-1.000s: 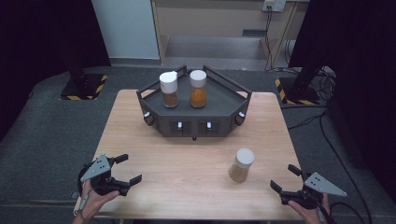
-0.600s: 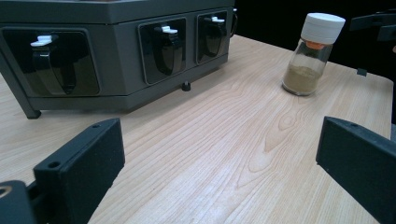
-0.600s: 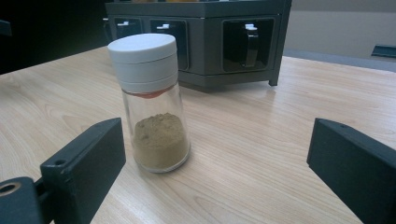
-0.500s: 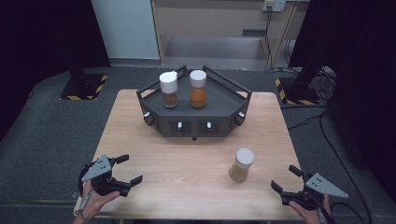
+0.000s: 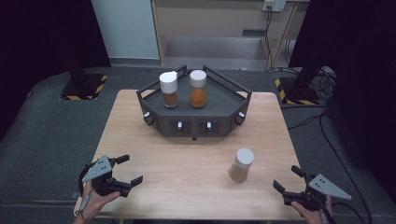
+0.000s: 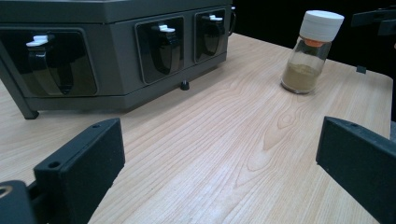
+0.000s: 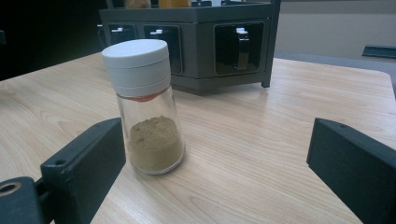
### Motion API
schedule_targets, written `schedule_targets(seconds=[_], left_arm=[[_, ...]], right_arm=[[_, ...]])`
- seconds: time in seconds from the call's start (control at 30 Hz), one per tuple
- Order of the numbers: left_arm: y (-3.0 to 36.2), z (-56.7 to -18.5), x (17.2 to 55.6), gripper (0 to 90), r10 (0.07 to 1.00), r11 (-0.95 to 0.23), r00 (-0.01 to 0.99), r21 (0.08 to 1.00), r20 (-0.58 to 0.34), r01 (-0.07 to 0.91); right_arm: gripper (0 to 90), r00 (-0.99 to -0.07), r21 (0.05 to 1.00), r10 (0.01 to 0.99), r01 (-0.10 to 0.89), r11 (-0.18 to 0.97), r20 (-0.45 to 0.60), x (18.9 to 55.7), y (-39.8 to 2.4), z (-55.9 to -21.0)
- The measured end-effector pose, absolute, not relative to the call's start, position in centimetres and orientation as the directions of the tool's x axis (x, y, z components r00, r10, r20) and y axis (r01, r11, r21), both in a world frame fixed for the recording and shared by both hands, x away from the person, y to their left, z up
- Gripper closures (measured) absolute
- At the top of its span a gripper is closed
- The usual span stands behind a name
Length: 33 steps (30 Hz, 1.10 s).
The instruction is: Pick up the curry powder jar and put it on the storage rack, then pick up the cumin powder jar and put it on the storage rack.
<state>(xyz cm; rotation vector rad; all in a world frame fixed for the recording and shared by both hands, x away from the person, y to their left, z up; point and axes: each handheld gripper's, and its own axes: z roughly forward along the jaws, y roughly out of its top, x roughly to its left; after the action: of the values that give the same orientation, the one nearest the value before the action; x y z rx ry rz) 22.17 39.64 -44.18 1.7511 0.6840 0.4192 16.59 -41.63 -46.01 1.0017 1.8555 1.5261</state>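
High view takes in a wooden table (image 5: pixel 154 140) with a dark angular rack (image 5: pixel 194 114) at its far middle, two white-capped spice jars standing upright on the rack's top: one brown (image 5: pixel 169 88), one orange (image 5: pixel 198 88). A third jar of tan powder (image 5: pixel 242 164) stands upright on the bare table, near and to the right, well apart from the rack. The right gripper (image 5: pixel 292 181) hangs near the right near corner, jaws wide and empty, the closer of the two to that jar; the left gripper (image 5: pixel 129 170) waits at the near left, jaws also wide, holding nothing. This looks like the approach step: next, the right gripper should advance until its jaws straddle the jar's glass body below the cap, then close.
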Motion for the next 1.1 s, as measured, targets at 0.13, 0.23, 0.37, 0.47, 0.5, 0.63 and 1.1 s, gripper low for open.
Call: schedule_targets(seconds=[0.13, 0.23, 0.37, 0.47, 0.5, 0.63, 1.1], left_arm=[[39.6, -44.2, 22.0, 0.3, 0.64, -0.176, 0.766, 0.958, -0.064, 0.227], [39.7, -44.2, 22.0, 0.3, 0.64, -0.178, 0.766, 0.957, -0.064, 0.229], [39.6, -44.2, 22.1, 0.3, 0.642, -0.175, 0.764, 0.957, -0.068, 0.233], [39.6, -44.1, 22.1, 0.3, 0.64, -0.178, 0.766, 0.957, -0.065, 0.23], [39.6, -44.2, 22.0, 0.3, 0.639, -0.175, 0.767, 0.958, -0.066, 0.228], [39.7, -44.2, 22.1, 0.3, 0.637, -0.174, 0.768, 0.957, -0.069, 0.23], [40.0, -44.4, 21.9, 0.3, 0.645, -0.144, 0.759, 0.961, -0.09, 0.237]], right_arm=[[4.8, -0.582, 0.975, 0.812, 0.206, 0.085, 0.051, 16.4, -41.5, -46.0], [4.9, -0.58, 0.974, 0.813, 0.209, 0.084, 0.054, 16.4, -41.5, -46.0], [4.8, -0.578, 0.975, 0.814, 0.205, 0.082, 0.053, 16.2, -41.5, -46.0], [4.7, -0.579, 0.975, 0.814, 0.205, 0.082, 0.053, 16.1, -41.6, -46.0], [4.7, -0.578, 0.975, 0.814, 0.206, 0.079, 0.056, 16.1, -41.7, -46.0], [4.4, -0.578, 0.975, 0.813, 0.211, 0.074, 0.063, 16.0, -41.7, -45.9], [4.0, -0.598, 0.976, 0.795, 0.214, 0.034, 0.104, 16.0, -42.2, -44.3]])
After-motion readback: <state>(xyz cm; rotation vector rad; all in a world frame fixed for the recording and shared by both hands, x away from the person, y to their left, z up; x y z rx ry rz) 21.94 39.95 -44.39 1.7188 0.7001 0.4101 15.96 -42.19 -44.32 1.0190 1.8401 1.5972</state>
